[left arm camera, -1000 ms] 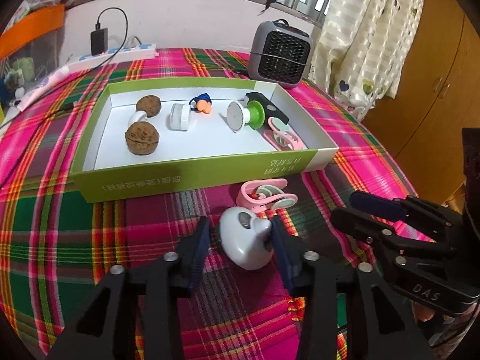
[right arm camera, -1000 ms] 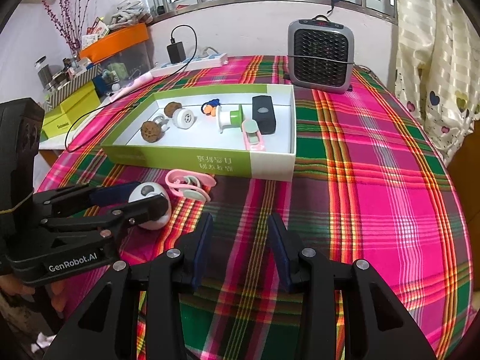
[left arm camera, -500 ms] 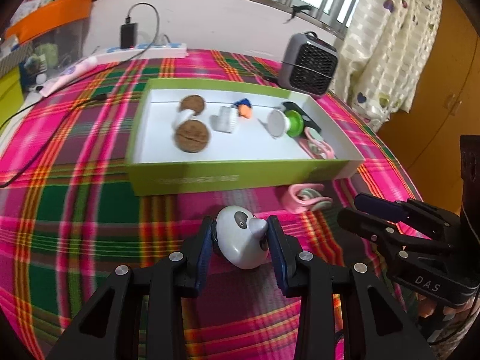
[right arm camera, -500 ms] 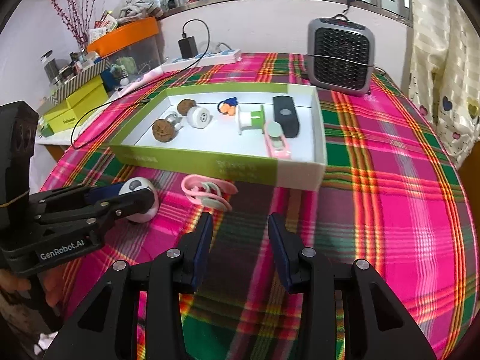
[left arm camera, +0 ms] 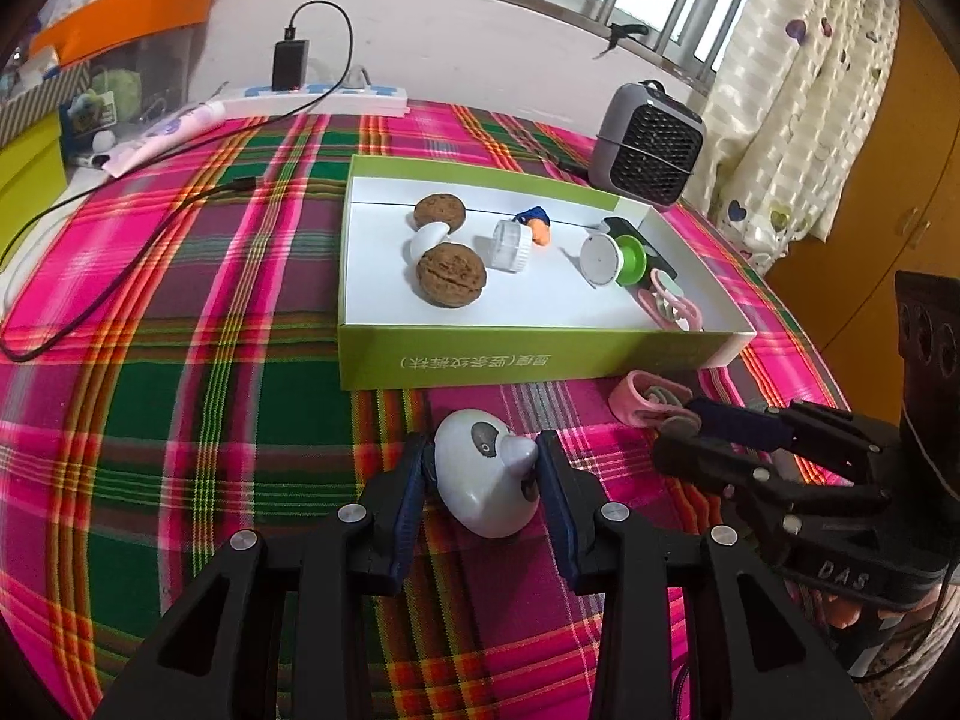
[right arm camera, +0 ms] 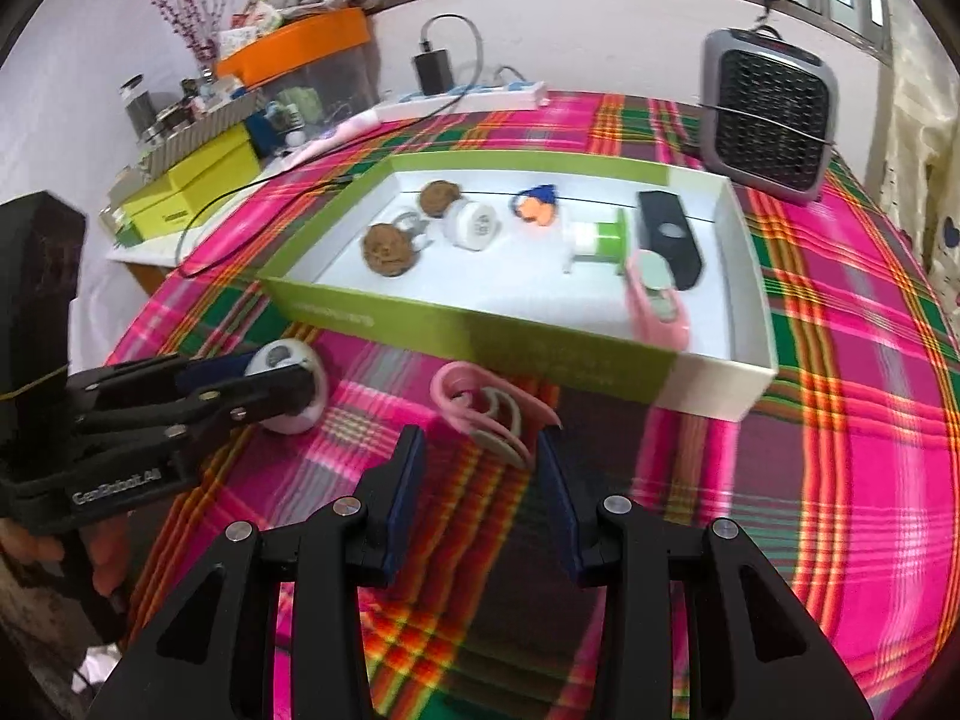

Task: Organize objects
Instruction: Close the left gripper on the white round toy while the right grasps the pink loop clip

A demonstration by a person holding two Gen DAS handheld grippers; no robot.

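My left gripper [left arm camera: 483, 474] is shut on a white egg-shaped toy [left arm camera: 486, 489] with grey spots, in front of the green box [left arm camera: 540, 354]; it also shows in the right wrist view [right arm camera: 288, 384]. My right gripper [right arm camera: 480, 468] is open, its fingers either side of a pink and grey clip [right arm camera: 486, 408] lying on the plaid cloth; the clip also shows in the left wrist view [left arm camera: 645, 399]. The box [right arm camera: 480, 342] holds two walnuts [left arm camera: 450, 273], a white cap [left arm camera: 510, 243], a green spool [left arm camera: 615, 255], a pink clip [left arm camera: 669, 306] and a black block [right arm camera: 669, 237].
A grey fan heater [left arm camera: 651, 150] stands behind the box at the right. A power strip [left arm camera: 324, 99] with charger and a black cable [left arm camera: 120, 276] lie at the back left. Yellow boxes [right arm camera: 192, 192] and clutter sit on a side shelf. The table edge is close on the right.
My left gripper has closed on the white toy and lifted back a little. My right gripper has moved left and forward to straddle the pink clip.
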